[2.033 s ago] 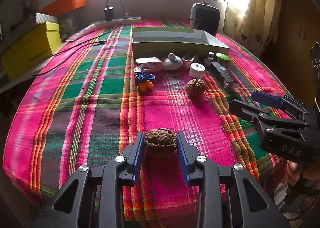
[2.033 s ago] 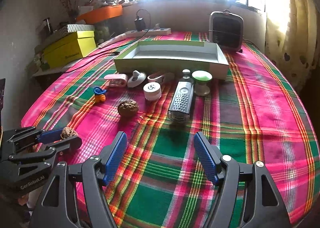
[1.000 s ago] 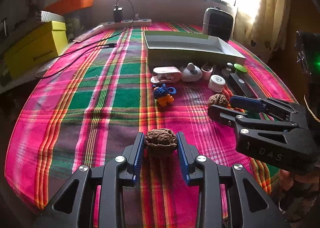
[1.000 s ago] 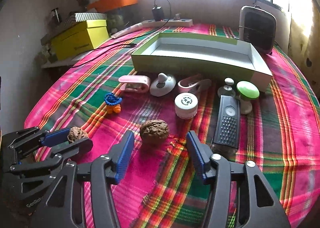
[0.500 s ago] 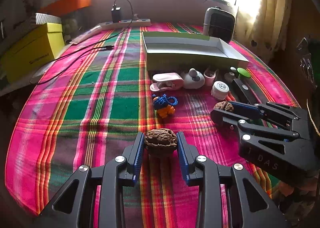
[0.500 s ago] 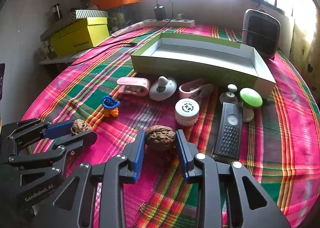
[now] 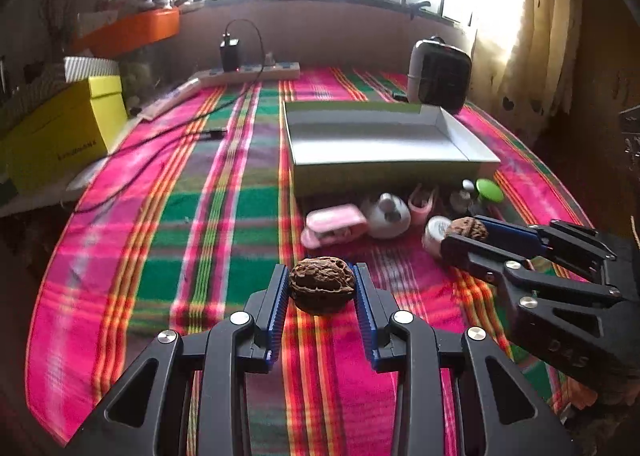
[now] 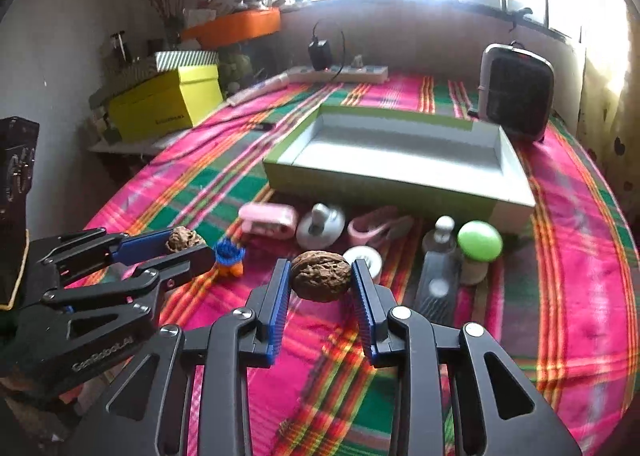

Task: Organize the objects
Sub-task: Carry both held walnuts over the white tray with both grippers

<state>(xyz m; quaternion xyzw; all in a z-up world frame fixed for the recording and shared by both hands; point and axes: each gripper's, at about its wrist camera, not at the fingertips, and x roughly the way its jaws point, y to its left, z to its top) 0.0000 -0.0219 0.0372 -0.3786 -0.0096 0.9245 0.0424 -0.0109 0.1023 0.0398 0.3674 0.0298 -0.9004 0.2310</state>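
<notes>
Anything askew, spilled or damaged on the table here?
Nothing stands out. Each gripper, left and right, holds a whole walnut, the green tray sits flat and empty, and the small items lie in a row before it.

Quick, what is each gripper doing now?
Left gripper: shut on a walnut.
Right gripper: shut on another walnut.

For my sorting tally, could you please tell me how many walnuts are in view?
2. One walnut is clamped in the left hand-held gripper; the other walnut is clamped in the right hand-held gripper. None lies on the tablecloth, though clutter could hide more.
</notes>
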